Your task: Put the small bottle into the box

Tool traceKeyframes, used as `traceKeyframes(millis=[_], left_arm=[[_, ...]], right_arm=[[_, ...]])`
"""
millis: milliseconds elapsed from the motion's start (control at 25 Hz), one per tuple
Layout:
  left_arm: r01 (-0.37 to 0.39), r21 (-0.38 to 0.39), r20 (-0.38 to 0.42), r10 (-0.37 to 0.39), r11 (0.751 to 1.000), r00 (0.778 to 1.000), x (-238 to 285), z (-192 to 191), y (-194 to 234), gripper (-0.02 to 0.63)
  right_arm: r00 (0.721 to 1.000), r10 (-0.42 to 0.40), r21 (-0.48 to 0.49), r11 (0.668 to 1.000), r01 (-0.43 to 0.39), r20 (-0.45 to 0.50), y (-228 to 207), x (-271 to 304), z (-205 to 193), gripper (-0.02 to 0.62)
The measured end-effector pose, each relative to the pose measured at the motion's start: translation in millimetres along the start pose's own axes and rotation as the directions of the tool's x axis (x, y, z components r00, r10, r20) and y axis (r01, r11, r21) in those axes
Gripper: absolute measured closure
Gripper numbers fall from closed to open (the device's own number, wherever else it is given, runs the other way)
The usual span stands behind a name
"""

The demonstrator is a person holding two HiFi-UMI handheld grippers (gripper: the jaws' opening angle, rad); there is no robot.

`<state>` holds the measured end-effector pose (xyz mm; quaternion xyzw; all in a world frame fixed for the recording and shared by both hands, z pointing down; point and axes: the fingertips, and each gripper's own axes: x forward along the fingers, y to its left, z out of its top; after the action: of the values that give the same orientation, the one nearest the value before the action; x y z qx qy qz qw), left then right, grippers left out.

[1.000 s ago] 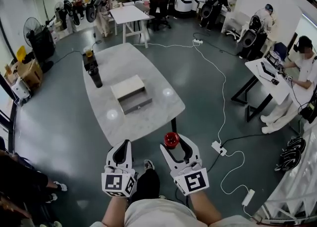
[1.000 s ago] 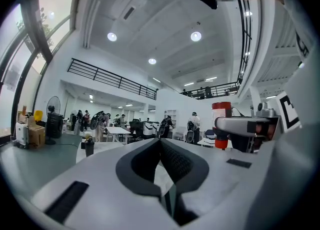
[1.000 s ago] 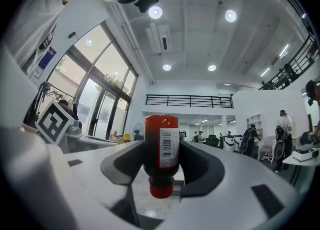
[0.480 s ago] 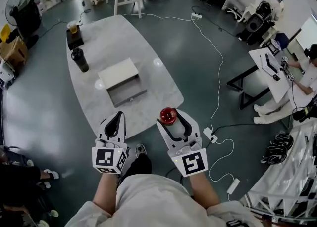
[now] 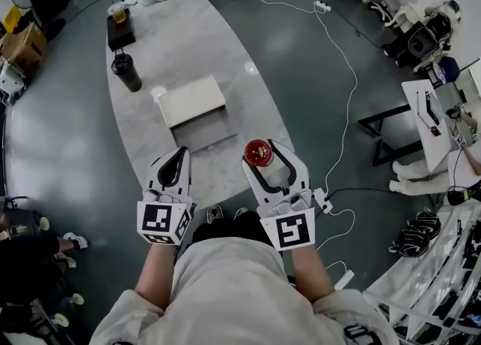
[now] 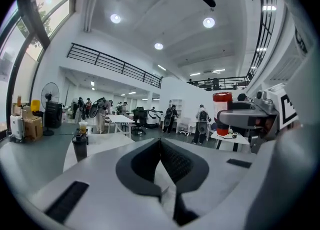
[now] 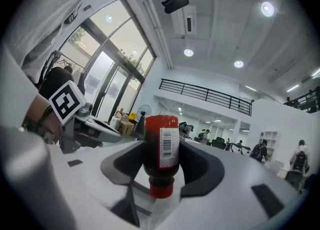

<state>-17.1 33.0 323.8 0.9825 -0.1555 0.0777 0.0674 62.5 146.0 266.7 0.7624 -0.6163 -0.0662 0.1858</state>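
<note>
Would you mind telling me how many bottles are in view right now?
2. A small red bottle sits clamped in the right gripper; a dark bottle stands on the table, left of the box. Distant clutter may hide more.

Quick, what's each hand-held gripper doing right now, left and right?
Left hand-held gripper: closed, nothing between its jaws.
Right hand-held gripper: closed on the small bottle.

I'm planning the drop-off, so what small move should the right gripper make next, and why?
Probably carry the bottle forward over the box: the right gripper grips it, yet it is short of the box, near the table's edge.
</note>
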Motion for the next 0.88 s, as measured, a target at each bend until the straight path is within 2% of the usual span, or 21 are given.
traceKeyframes(millis=[80, 280, 520, 640, 880], left_arm=[[-0.026, -0.013, -0.020, 0.026, 1.000, 0.999, 8, -6, 8, 0.583], [-0.113, -0.043, -0.059, 0.110, 0.993, 0.992, 36, -24, 29, 0.583], [-0.252, -0.072, -0.114, 0.243, 0.965, 0.963, 75, -37, 65, 0.583], [-0.336, -0.102, -0.159, 0.319, 0.936, 0.935, 92, -55, 81, 0.583], [-0.488, -0.129, -0.227, 0.454, 0.863, 0.862, 93, -82, 96, 0.583]], right_arm=[[0.999, 0.035, -0.035, 0.999, -0.036, -0.039, -3, 14, -10, 0.362], [0.992, 0.117, -0.080, 0.990, -0.119, -0.039, -19, 57, -30, 0.362], [0.961, 0.275, -0.119, 0.954, -0.276, -0.026, -39, 125, -46, 0.362], [0.929, 0.368, -0.130, 0.920, -0.369, -0.034, -48, 153, -59, 0.362], [0.855, 0.517, -0.144, 0.844, -0.516, -0.035, -41, 197, -83, 0.362]])
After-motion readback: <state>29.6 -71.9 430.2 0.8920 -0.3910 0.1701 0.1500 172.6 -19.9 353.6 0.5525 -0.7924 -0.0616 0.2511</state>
